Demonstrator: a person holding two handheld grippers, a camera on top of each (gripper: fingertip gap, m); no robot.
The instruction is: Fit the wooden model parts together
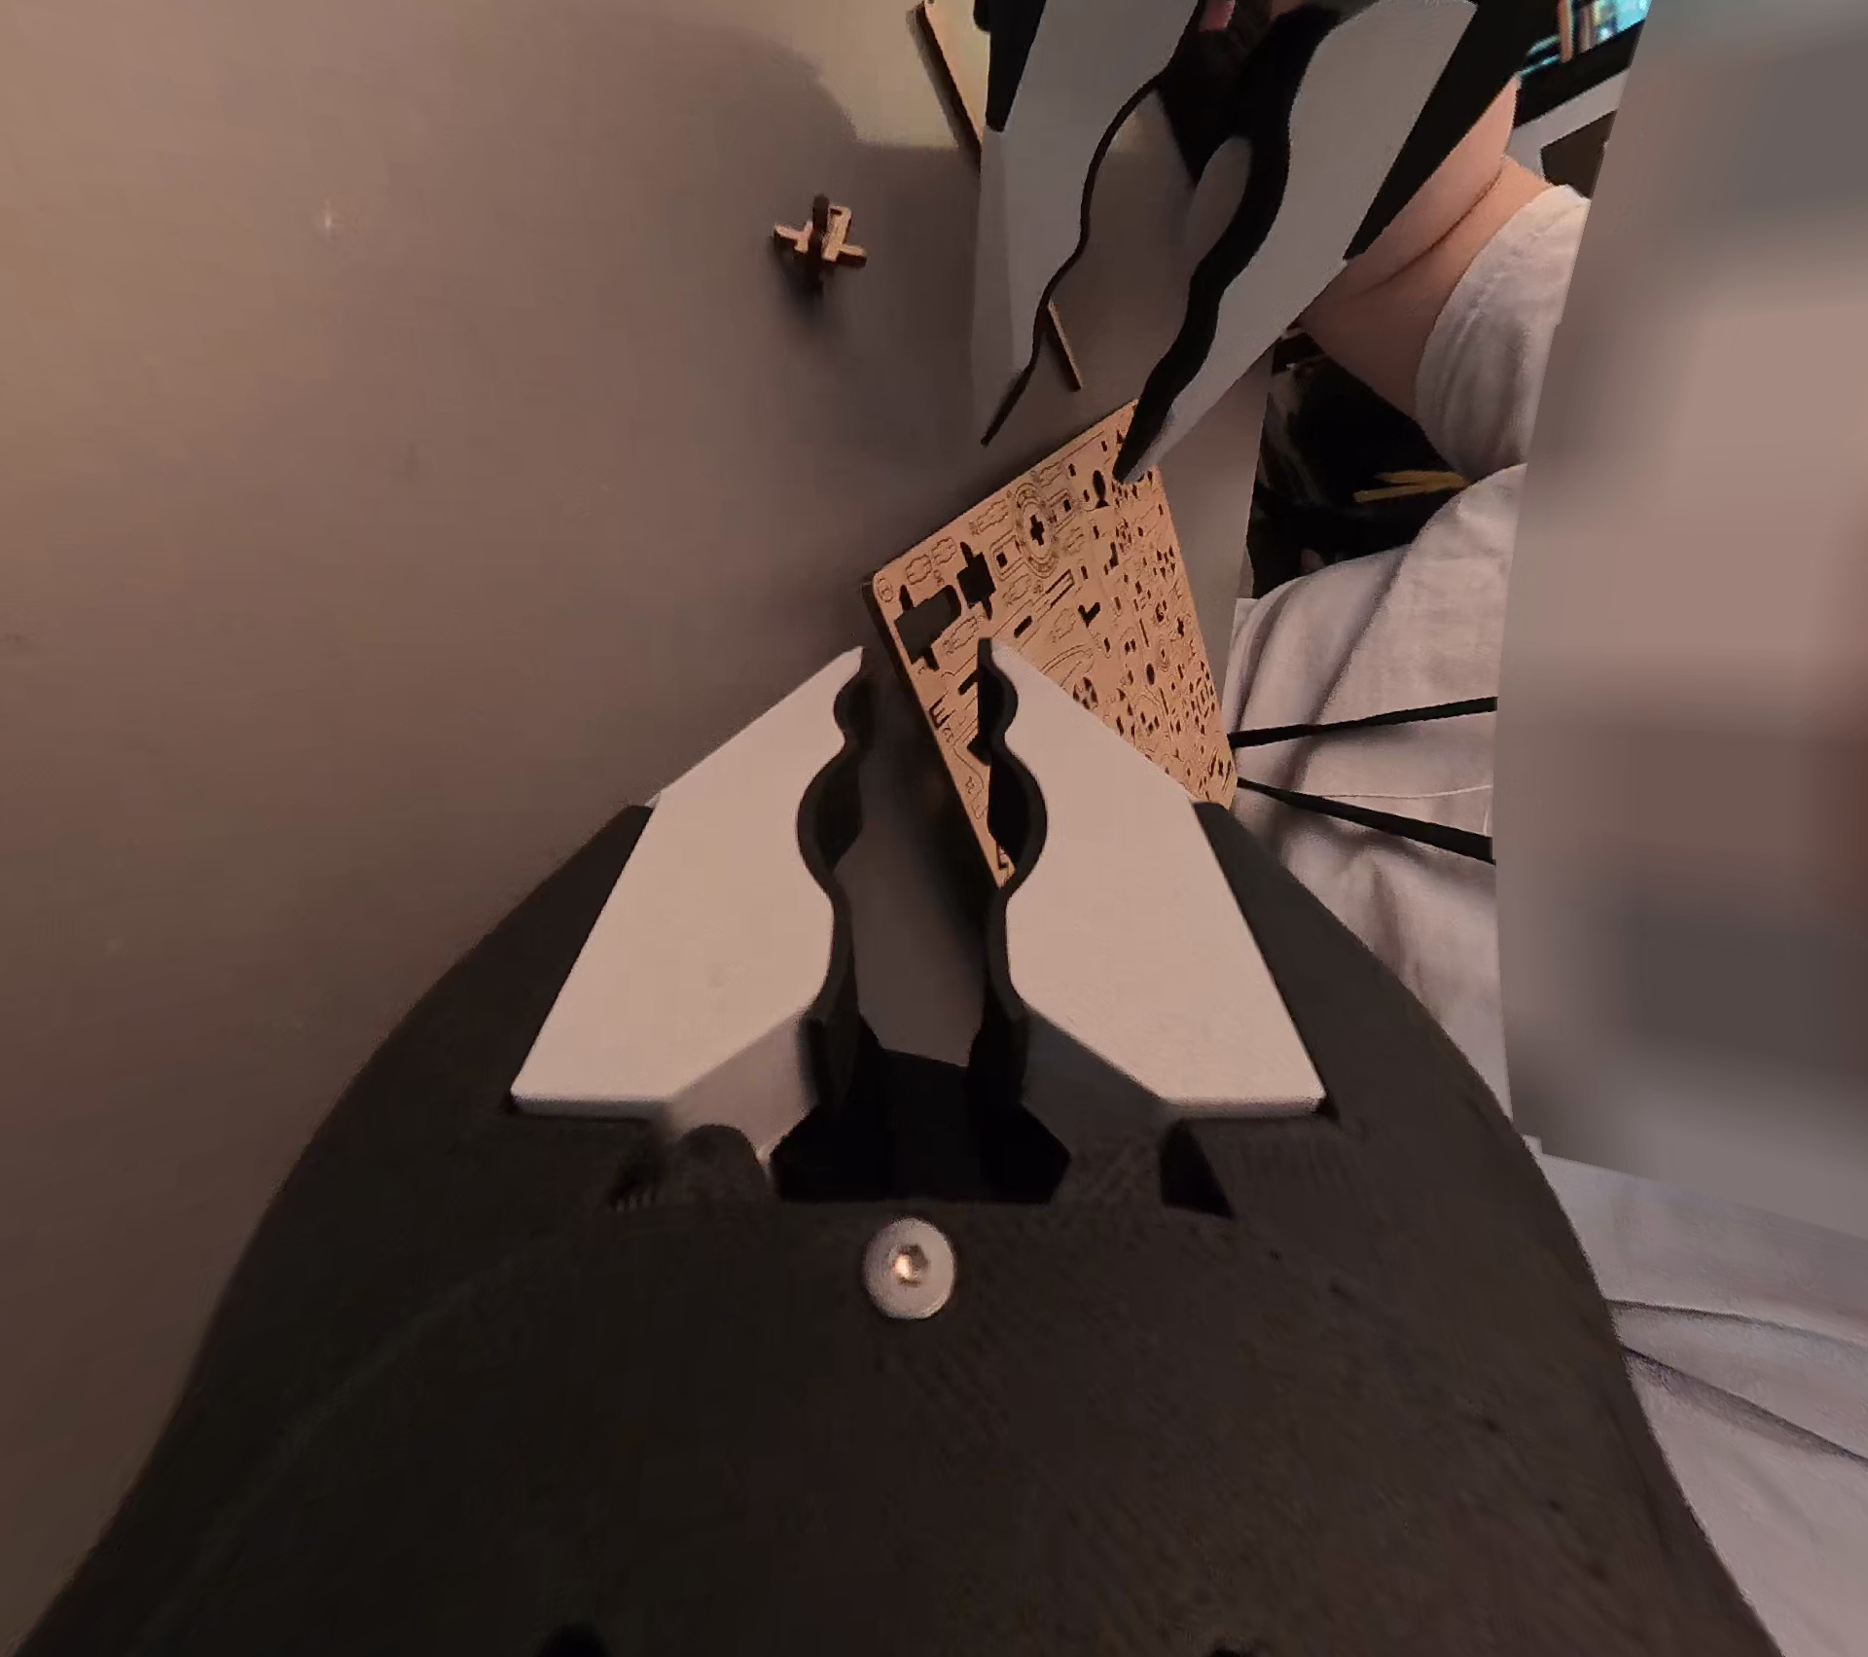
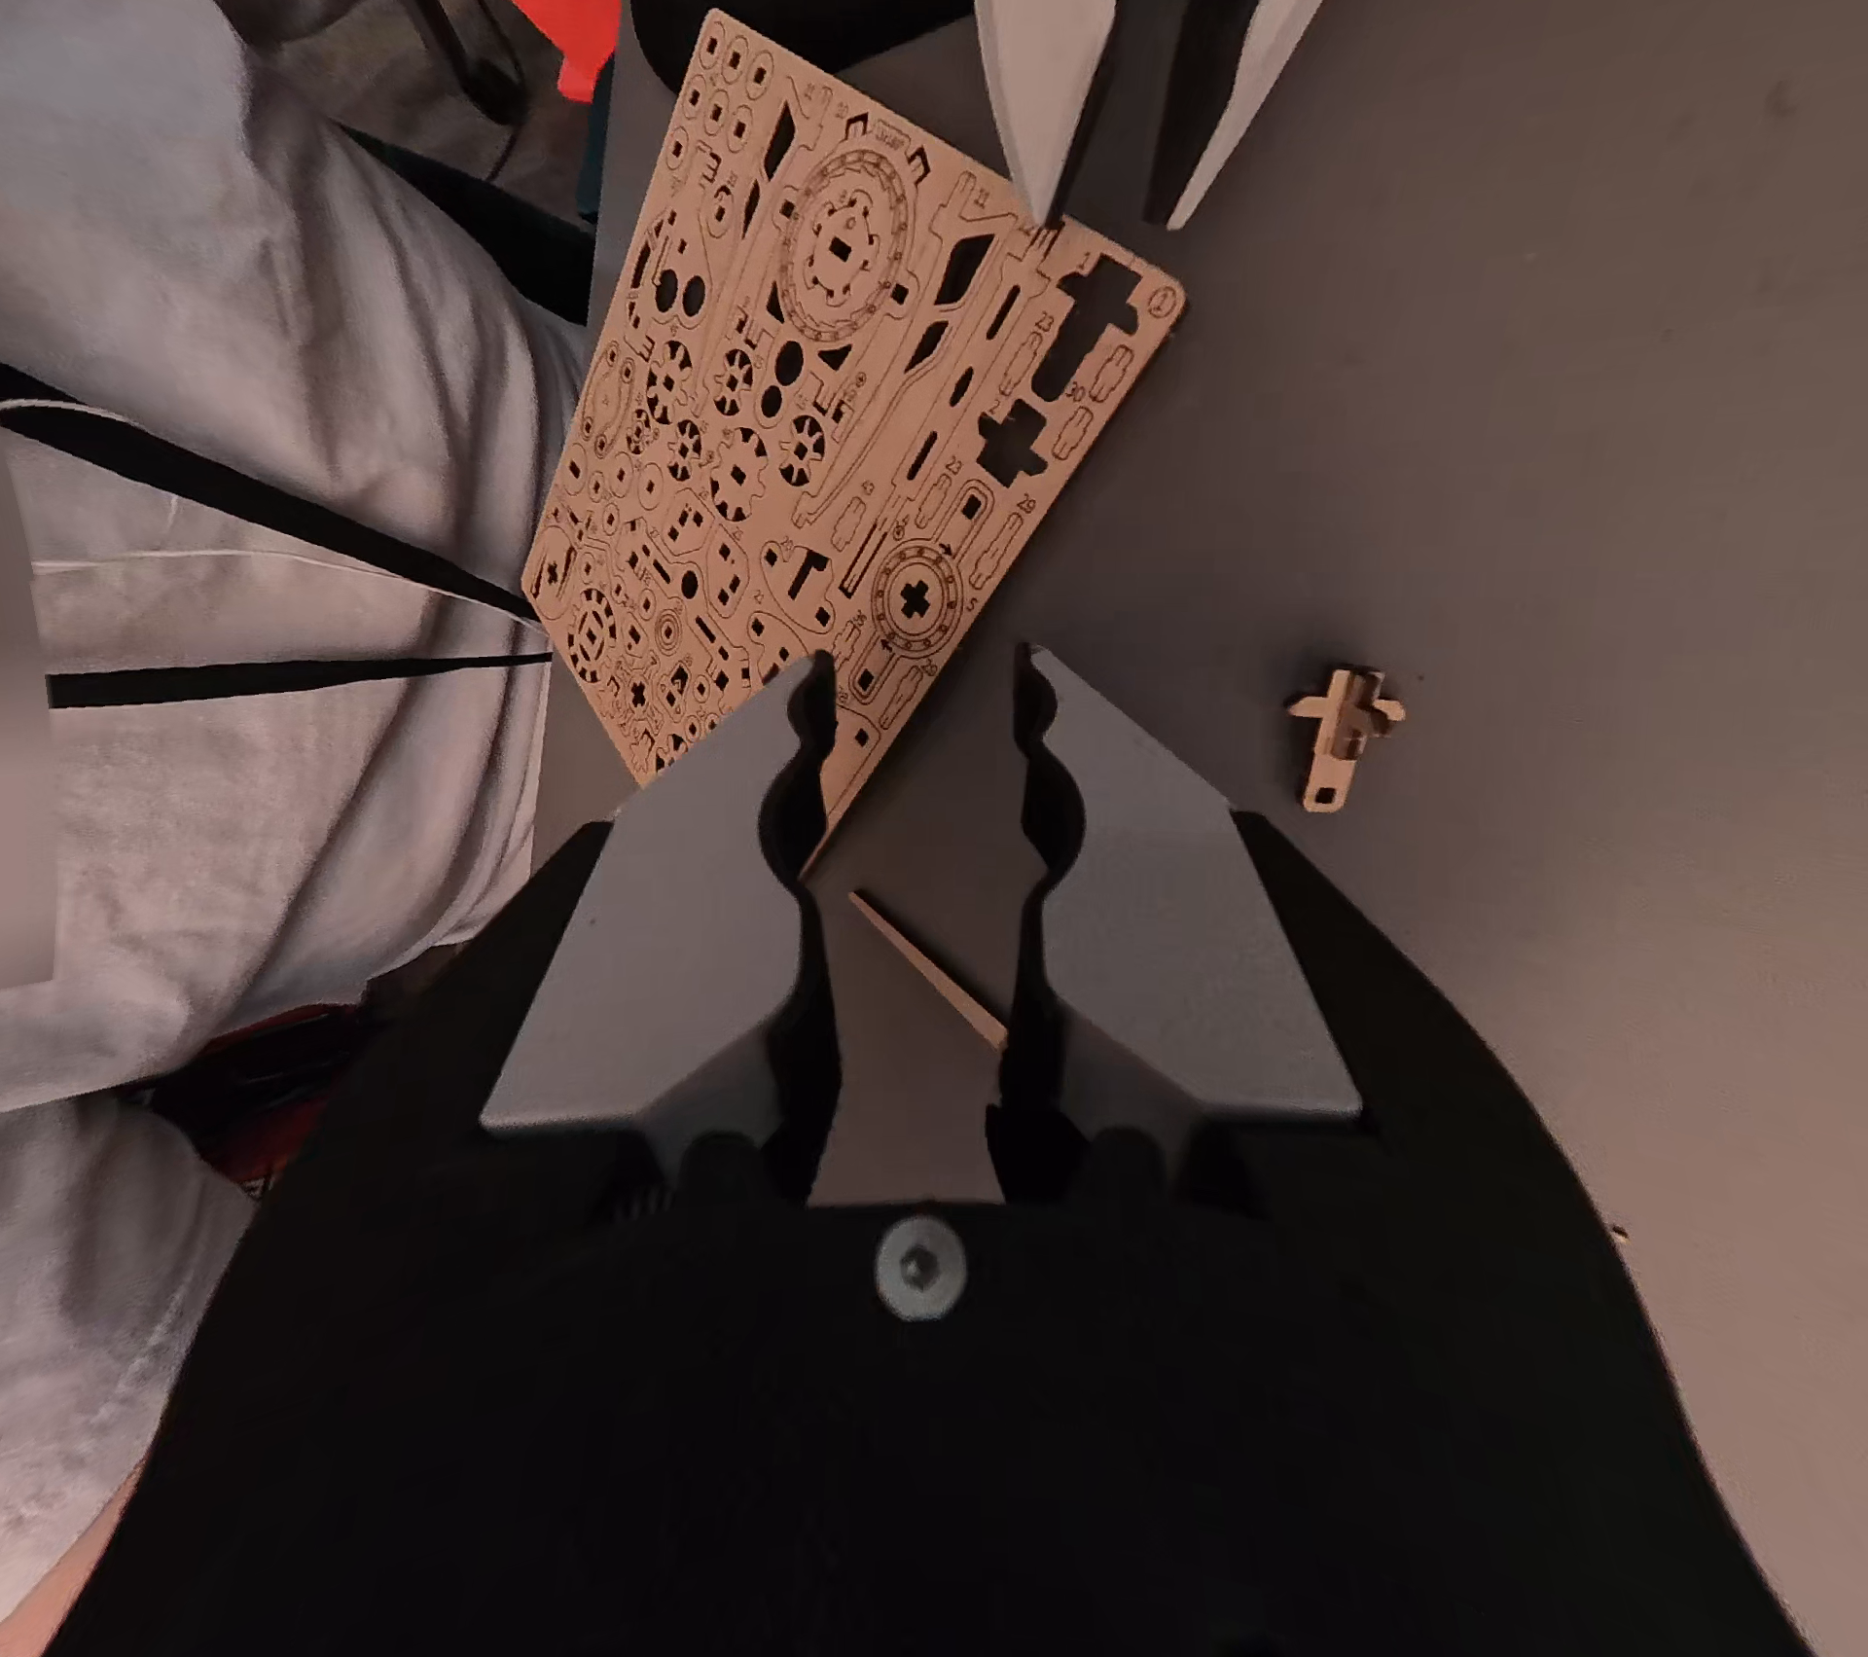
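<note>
Right wrist view: wooden parts sheet (image 2: 859,416) lies flat between both spread, empty tongs (image 2: 925,663).

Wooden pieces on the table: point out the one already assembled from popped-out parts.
The small cross-shaped assembly, lying alone on the grey table. The laser-cut sheet is flat with parts still in it.

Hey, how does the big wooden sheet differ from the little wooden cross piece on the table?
The wooden sheet is a large flat rectangular panel; the cross piece is tiny. The sheet still carries many laser-cut parts, with a few dark empty cut-outs, while the cross piece is already slotted together from separate parts. The sheet sits near the table edge between both tools; the cross piece lies alone, away from them. Both are pale laser-cut wood.
</note>
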